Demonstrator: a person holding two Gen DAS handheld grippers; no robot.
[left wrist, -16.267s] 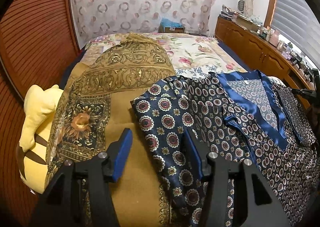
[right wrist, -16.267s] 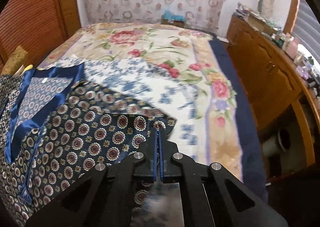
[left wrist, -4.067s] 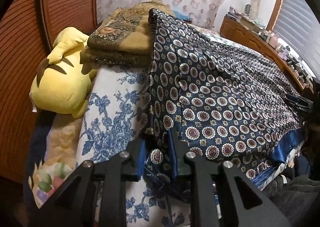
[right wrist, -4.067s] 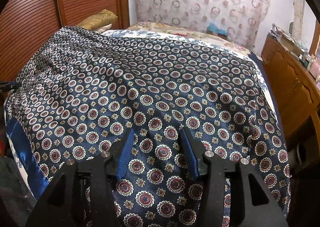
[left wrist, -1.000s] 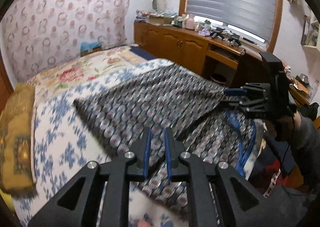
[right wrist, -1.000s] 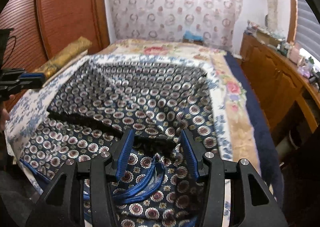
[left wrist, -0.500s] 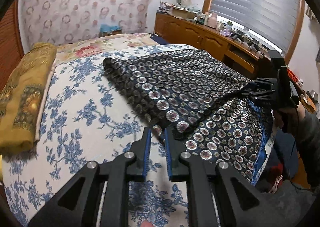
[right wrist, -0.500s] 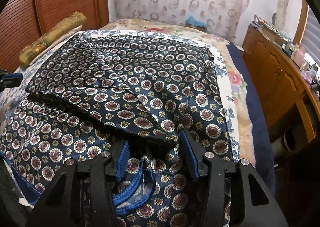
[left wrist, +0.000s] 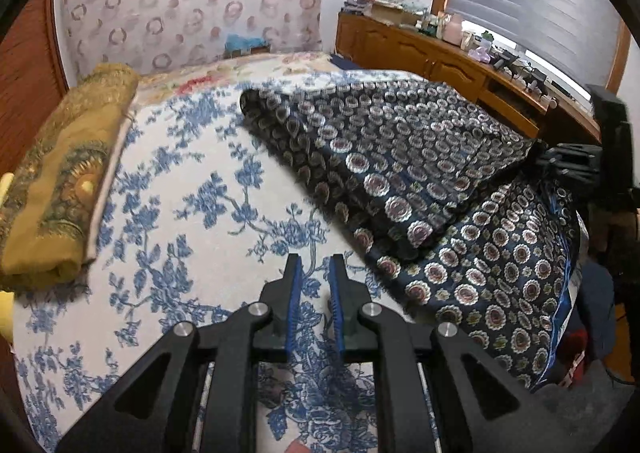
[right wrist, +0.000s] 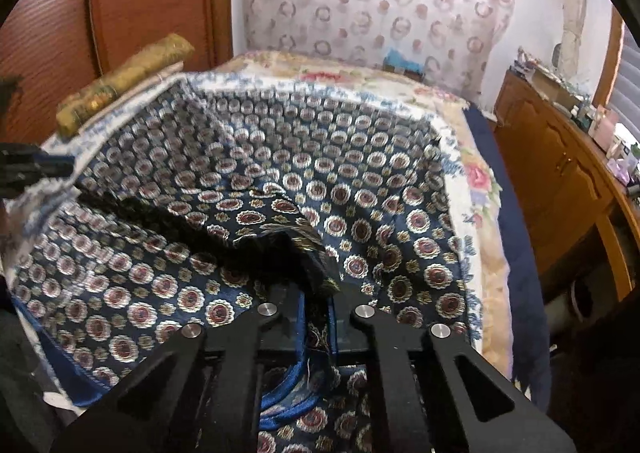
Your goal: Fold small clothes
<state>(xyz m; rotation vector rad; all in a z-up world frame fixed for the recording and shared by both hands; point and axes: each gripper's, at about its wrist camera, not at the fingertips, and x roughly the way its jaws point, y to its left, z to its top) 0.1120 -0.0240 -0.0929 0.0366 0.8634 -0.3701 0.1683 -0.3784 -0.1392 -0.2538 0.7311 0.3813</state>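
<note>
- Left wrist view: left claw over the blue-floral bedspread, jaws nearly together with a narrow gap, nothing between them.
- Navy patterned garment lies folded over itself on the bed, right of the claw, not touching it. Folded gold cloth sits at the left edge of the bed.
- Right claw seen at the garment's far right edge.
- Right wrist view: right claw has just been closing; jaws now pinch a bunched fold of the garment, blue satin trim below.
</note>
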